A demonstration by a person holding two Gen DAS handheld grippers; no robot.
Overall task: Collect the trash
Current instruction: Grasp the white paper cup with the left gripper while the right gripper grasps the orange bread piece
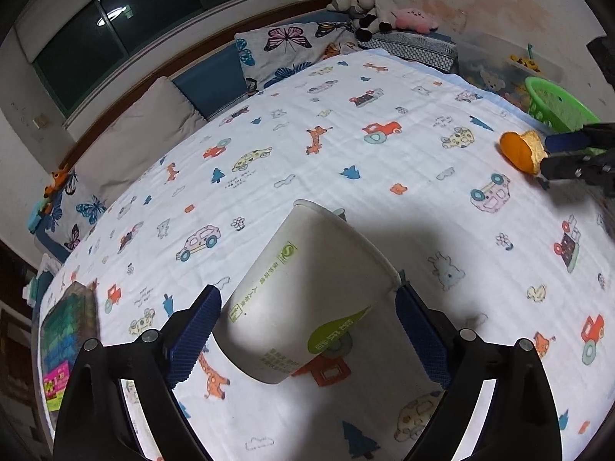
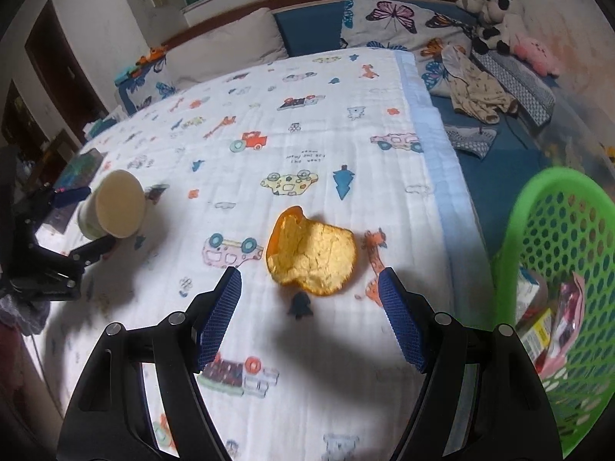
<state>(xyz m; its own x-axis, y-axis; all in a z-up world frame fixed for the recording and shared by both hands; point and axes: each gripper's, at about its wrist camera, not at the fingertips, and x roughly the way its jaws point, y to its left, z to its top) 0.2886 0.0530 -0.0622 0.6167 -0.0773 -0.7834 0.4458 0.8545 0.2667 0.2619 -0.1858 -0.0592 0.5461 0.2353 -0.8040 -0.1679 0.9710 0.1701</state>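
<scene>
Paper cup (image 1: 307, 292) lies on its side at lower centre of the left view, between the left gripper's (image 1: 307, 319) spread jaws, not clamped. Orange peel (image 2: 313, 249) sits just ahead of the right gripper (image 2: 311, 315), jaws released; green basket (image 2: 546, 238) at right edge.

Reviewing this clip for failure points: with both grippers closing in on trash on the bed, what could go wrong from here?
1. The paper cup lies tipped between the open left gripper; thin walls could crush or roll off the pads.
2. The orange peel lies flat on the soft blanket; the open right gripper may pinch fabric with it.
3. The green basket is at the bed's edge and could be knocked.
</scene>
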